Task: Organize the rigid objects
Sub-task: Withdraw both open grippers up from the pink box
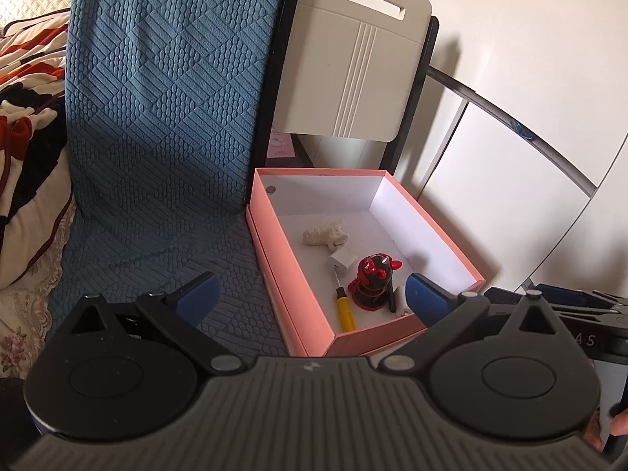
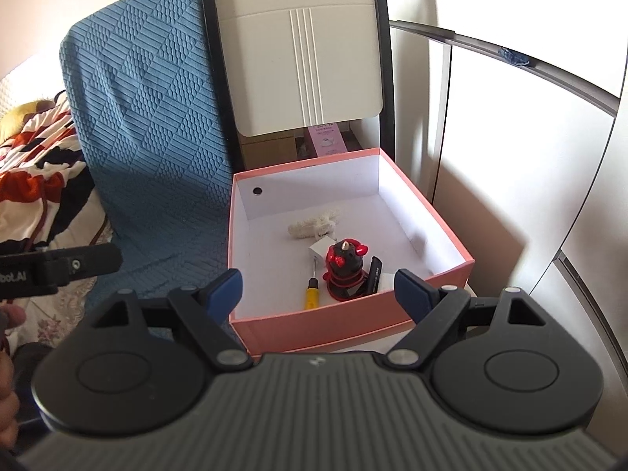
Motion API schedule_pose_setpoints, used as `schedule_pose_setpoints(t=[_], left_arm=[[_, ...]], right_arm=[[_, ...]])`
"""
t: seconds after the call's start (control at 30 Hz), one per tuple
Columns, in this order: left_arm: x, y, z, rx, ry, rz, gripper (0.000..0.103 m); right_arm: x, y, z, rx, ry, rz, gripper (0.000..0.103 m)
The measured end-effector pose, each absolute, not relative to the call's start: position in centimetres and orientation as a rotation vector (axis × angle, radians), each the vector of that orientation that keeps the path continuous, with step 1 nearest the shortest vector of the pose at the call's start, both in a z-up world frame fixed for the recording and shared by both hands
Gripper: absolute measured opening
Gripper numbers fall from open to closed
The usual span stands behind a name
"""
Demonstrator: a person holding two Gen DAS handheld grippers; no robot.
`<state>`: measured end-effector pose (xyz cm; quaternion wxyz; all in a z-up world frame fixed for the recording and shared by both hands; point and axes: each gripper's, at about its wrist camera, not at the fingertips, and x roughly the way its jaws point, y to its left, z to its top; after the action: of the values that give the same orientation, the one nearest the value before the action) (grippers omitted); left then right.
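Left hand-held gripper: seen at the lower centre of the left wrist view, blue-padded jaws spread wide, nothing held.
Right hand-held gripper: likewise spread wide and empty, hovering just before the near wall of the box.
Box: an open pink cardboard box with white lining sits at centre frame, beside a blue textured cushion.
Contents: a yellow-handled screwdriver, a red-and-black round figurine, a white cube charger, a cream knobbly lump and a black stick-shaped item lie inside, crowded toward the near corner.
Crowding risk: neighbours are judged likely to be knocked or pinched together if one item is reached for.
Wall risk: the light box could be nudged or tipped by a low jaw.
Figurine risk: toppling onto the screwdriver is possible.
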<state>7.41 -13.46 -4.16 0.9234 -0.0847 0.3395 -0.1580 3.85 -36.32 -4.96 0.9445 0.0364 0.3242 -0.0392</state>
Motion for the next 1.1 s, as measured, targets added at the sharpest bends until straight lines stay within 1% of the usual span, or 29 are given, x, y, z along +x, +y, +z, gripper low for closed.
schedule_pose_setpoints(t=[0.43,1.1], left_arm=[[7.44,-14.0,-4.35,-0.132,0.698,-0.296,0.102],[7.54,-13.79,-4.29,-0.143,0.694,-0.284,0.102]], right_arm=[[3.99,-36.32,-5.13,0.07,0.671,-0.089,0.086],[4.14,-36.37,-5.42,0.061,0.677,-0.102,0.086]])
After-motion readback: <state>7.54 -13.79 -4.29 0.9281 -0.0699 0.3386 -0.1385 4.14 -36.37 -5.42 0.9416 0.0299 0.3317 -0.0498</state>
